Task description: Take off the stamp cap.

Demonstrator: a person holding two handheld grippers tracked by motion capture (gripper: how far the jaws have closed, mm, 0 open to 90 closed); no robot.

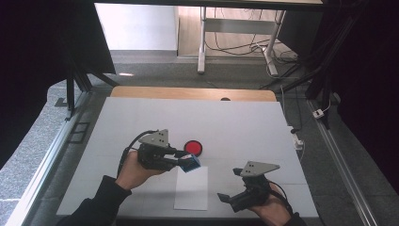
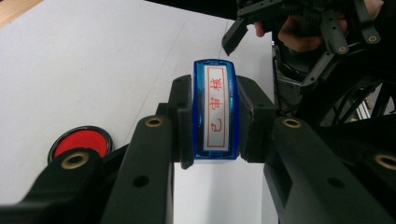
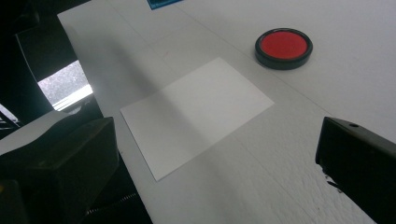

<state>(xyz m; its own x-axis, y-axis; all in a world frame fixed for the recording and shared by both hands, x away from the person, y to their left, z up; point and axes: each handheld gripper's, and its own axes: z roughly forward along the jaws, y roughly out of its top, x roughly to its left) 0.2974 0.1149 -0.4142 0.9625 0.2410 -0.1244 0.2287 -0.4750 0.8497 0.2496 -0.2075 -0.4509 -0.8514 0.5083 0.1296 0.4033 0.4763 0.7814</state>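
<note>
Left tool (image 2: 215,154) clamps the blue stamp (image 2: 215,112); right tool (image 1: 229,197) gapes wide, empty.
Stamp hangs between ink pad (image 1: 193,147) and paper (image 1: 191,188), just above the paper's far edge.

Stamp (image 2: 215,112): translucent blue body, white face with red characters inside a red border. Ink pad (image 1: 193,147), just beyond the stamp: red centre, black rim. Paper sheet (image 1: 191,188), near side of the stamp: plain white. Table (image 1: 235,122): pale grey-white. Gripper jaws: black.
</note>
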